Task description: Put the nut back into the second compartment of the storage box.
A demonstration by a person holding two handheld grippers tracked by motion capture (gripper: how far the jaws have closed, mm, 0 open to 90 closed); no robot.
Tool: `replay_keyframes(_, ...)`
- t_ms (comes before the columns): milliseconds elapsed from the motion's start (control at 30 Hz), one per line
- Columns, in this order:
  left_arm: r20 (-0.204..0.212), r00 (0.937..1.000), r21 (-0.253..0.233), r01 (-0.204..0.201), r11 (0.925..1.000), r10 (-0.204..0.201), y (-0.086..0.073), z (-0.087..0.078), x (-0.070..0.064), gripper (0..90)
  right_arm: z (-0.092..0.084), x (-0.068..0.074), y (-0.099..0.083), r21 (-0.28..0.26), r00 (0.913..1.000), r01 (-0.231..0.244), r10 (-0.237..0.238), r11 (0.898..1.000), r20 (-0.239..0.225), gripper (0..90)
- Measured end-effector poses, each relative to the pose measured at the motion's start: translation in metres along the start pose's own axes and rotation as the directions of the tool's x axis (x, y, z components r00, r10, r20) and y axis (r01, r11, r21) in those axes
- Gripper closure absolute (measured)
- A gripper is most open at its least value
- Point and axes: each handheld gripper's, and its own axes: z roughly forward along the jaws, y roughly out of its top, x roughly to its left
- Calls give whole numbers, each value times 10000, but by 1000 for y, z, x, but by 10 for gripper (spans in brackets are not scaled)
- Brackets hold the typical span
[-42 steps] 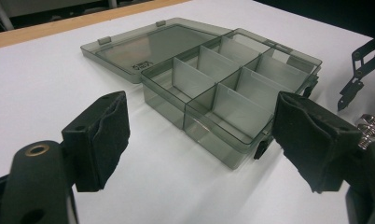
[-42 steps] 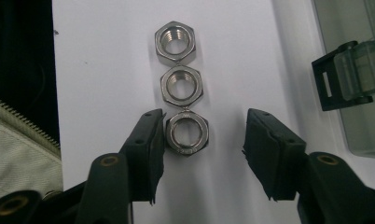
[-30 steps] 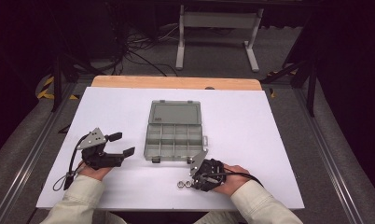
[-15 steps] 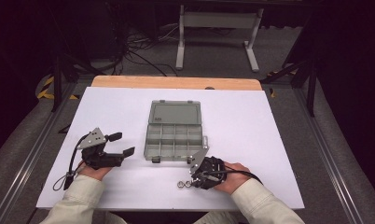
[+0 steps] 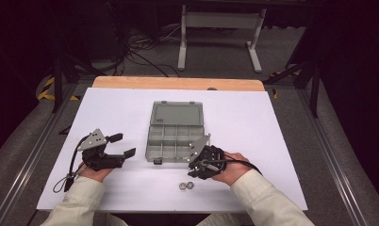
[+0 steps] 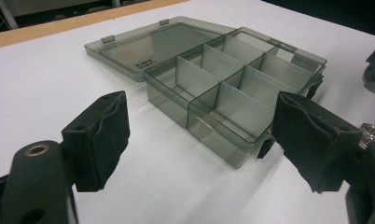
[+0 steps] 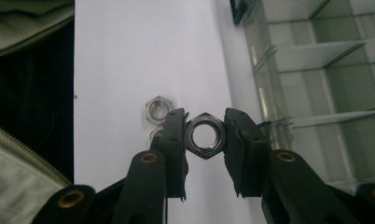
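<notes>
- Nut (image 7: 205, 136), hexagonal and of bright metal, is the part I have in hand; the entries below go view by view.
- High view: my right gripper (image 5: 200, 165) sits at the near right corner of the compartment box (image 5: 174, 141), pointing down at the white bench (image 5: 253, 122). The held nut is hidden under the gripper body here. Two loose nuts (image 5: 186, 185) lie side by side on the bench just in front of that gripper, nearer to me.
- High view: my left gripper (image 5: 119, 146) rests to the left of the box, apart from it, fingers aimed toward it and spread with nothing between them. The box lies open at mid-bench, its clear lid (image 5: 177, 114) folded flat on the far side.
- Left gripper view: the two padded fingers (image 6: 101, 135) stand wide apart and empty. Between them the box shows its divided compartments, all empty as far as I can see. A loose nut (image 6: 373, 130) shows at the right edge, partly behind the right-hand finger.
- Right gripper view: the fingers (image 7: 174, 140) are closed on the nut, pressing two opposite flats, with its bore facing the camera. The nut is held clear of the bench. One loose nut (image 7: 158, 109) lies beyond the left-hand finger, and a second is half hidden behind it. The box wall runs along the right side.
</notes>
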Motion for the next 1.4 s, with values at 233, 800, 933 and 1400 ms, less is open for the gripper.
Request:
replay_keyframes(233, -61, 9999, -146, 84, 9999, -85, -1, 0, 1, 175, -6, -16, 13, -208, 9999, -139, 141, 9997, 97, 694)
replay_keyframes(800, -72, 9999, -213, 118, 9997, -120, -3, 1, 2, 162, -11, -53, 33, -549, 9974, -488, 516, 9973, 509, 695)
replay_keyframes(933, -88, 9999, -212, 91, 9997, -92, -3, 1, 3, 162, -10, -62, 35, -570, 9969, -544, 575, 9969, 537, 695)
replay_keyframes(1400, -138, 9999, -162, 81, 9998, -83, -5, 0, 3, 163, -3, -87, 42, -517, 9929, -981, 1012, 9938, 619, 695)
